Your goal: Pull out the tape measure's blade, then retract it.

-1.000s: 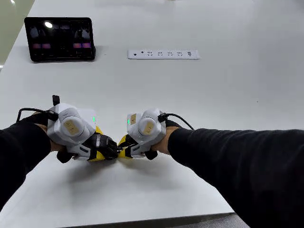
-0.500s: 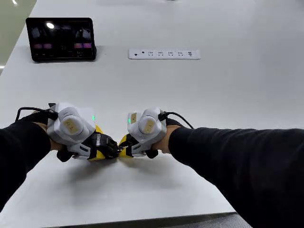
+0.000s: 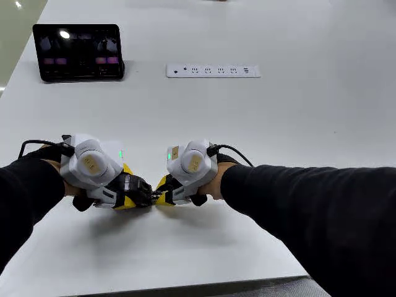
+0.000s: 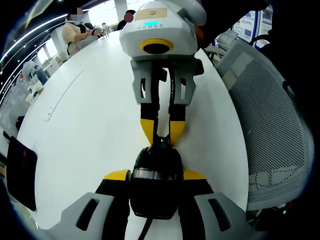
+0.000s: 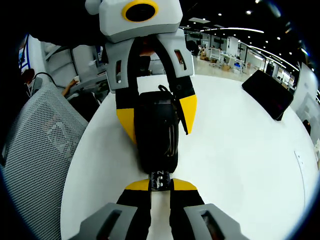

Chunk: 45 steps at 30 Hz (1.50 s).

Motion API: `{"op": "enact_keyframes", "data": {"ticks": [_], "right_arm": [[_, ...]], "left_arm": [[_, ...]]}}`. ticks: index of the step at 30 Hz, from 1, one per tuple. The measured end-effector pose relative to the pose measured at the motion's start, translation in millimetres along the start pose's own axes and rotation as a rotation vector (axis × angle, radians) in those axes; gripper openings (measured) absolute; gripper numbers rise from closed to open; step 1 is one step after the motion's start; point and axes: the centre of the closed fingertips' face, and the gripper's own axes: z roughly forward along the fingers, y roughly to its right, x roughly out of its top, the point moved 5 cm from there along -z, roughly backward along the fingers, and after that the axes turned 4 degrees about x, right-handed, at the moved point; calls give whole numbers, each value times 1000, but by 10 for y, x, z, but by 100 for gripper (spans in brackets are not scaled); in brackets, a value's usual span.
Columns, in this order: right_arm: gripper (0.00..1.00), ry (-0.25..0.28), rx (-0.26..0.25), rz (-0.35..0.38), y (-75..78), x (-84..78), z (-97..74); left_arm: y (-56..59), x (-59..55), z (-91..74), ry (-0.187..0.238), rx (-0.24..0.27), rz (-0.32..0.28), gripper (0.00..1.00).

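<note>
The left gripper (image 4: 156,175) jaws clamp the tape measure (image 5: 156,132); the right gripper (image 5: 160,187) jaws pinch its blade (image 5: 160,178) tip.

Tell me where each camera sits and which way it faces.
Head view: on the headset, looking down at the white table; both black sleeves show.
Left gripper view: on the left gripper, facing the right gripper; own jaws clamp the black tape measure case.
Right gripper view: faces the opposite way; own jaws pinch the blade tip.
Shared: both gripper views show the case.
</note>
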Motion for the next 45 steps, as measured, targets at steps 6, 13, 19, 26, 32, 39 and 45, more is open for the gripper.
{"op": "enact_keyframes", "data": {"ticks": [6,13,19,26,32,39,45], "right_arm": [[10,0,-1,7,0,-24,-22],[10,-2,-3,11,-4,-49,-52],[10,-3,-4,13,-3,-65,-69],[10,-7,-4,19,0,-91,-97],[10,-9,-5,21,4,-114,-126],[10,-14,-7,22,-2,-143,-153],[10,-17,-11,28,-10,-175,-179]], "left_arm": [[2,5,-4,-1,0,1,31],[4,8,-2,-2,3,-1,31],[9,8,-3,-1,6,-3,31],[6,3,-3,1,6,-8,31],[4,-5,3,3,7,-9,31],[7,-5,1,3,10,-8,31],[9,-6,4,3,11,-7,31]]}}
